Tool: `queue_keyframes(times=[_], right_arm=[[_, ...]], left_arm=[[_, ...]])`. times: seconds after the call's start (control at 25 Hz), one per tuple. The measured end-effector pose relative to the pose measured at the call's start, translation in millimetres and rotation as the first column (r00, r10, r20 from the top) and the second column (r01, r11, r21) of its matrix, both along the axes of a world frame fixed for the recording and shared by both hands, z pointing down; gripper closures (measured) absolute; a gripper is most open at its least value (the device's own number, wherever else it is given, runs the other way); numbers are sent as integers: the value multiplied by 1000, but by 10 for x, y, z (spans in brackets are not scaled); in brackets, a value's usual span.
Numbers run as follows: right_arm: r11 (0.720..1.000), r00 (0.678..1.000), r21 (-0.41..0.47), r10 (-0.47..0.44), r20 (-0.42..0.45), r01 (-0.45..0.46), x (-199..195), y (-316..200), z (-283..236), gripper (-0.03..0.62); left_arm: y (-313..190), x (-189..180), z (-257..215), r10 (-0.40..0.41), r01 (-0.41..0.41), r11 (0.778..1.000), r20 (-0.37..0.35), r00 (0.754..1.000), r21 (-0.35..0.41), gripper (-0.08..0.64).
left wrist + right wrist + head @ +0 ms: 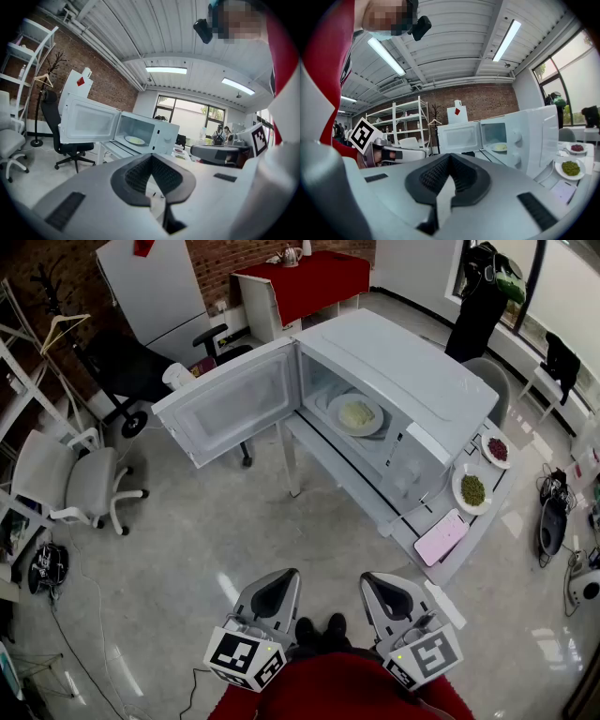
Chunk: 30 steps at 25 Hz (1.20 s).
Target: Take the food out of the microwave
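Observation:
The white microwave [403, 381] stands on a white table [352, 479] with its door [234, 399] swung wide open to the left. Inside lies a white plate of pale food [356, 414], also visible as the plate [136, 140] in the left gripper view and the plate [500, 147] in the right gripper view. My left gripper [277, 585] and right gripper [384, 589] hover side by side at the bottom of the head view, well short of the microwave. Both point toward it. Left gripper [151, 158] and right gripper [449, 160] are shut with nothing between the jaws.
Right of the microwave on the table sit a plate of green food [473, 490], a plate of dark red food [497, 449] and a pink flat item [441, 536]. A grey office chair [80, 479] and a black chair [131, 367] stand left. Cables and devices [553, 521] lie on the floor at right.

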State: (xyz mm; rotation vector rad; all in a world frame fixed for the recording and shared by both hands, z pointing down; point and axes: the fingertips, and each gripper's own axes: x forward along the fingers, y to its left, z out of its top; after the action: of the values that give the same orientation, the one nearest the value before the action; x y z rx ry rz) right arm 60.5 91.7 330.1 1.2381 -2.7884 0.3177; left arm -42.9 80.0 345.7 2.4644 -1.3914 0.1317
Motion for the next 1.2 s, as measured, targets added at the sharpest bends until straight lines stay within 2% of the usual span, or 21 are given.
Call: queue_keyframes(times=[0.56,0.88,1.2], right_arm=[[1000,1000,-3,-14,-7,14,10,38,23,583],[1000,1000,8,-16,-6,16,145,-2,21,583],[998,999,51,-33,-25,35,294,-132,-24,583]], left_arm=[[38,-41,27,-21,21,1000,-19,1000,-22,552],[-77,109,110,-15,2,995,-122,992,-101,552],[-462,267,43,-40,12,992,-220,975,-129,551]])
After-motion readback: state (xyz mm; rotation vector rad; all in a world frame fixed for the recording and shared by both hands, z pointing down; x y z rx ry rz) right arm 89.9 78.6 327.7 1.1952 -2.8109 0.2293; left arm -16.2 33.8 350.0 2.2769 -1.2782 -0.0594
